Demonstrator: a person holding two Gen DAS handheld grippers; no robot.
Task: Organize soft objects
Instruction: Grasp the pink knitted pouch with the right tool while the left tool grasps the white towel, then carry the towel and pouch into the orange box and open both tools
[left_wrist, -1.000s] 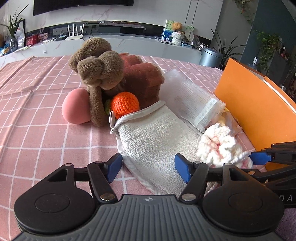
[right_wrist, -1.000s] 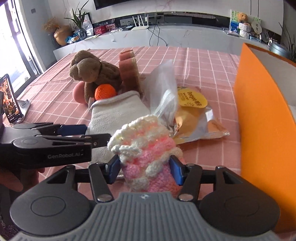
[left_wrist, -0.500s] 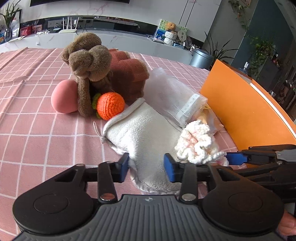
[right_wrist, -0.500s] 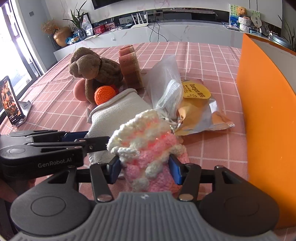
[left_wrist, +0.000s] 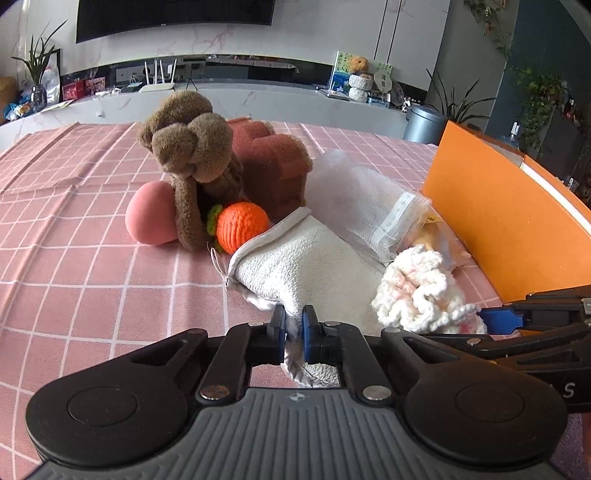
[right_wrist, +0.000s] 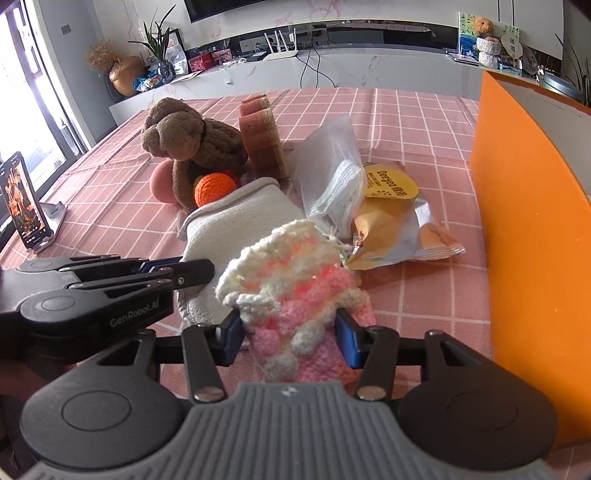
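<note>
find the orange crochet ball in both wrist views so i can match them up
Left wrist: the orange crochet ball sits left of centre, against the brown plush toy, just beyond the white towel.
Right wrist: the ball is upper left of centre, tucked under the plush toy, behind the towel's far edge.
Shared landmark: the orange box at the right of both views.

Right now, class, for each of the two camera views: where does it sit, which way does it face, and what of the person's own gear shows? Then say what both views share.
Left wrist: sits behind the left gripper, faces across the pink checked tablecloth; jaws pinch the white towel; the right gripper enters at right.
Right wrist: sits behind the right gripper, faces the orange box; jaws clamp the pink crochet pouch; the left gripper enters at left.
Shared: towel, pouch, brown plush toy, orange crochet ball, box.
</note>
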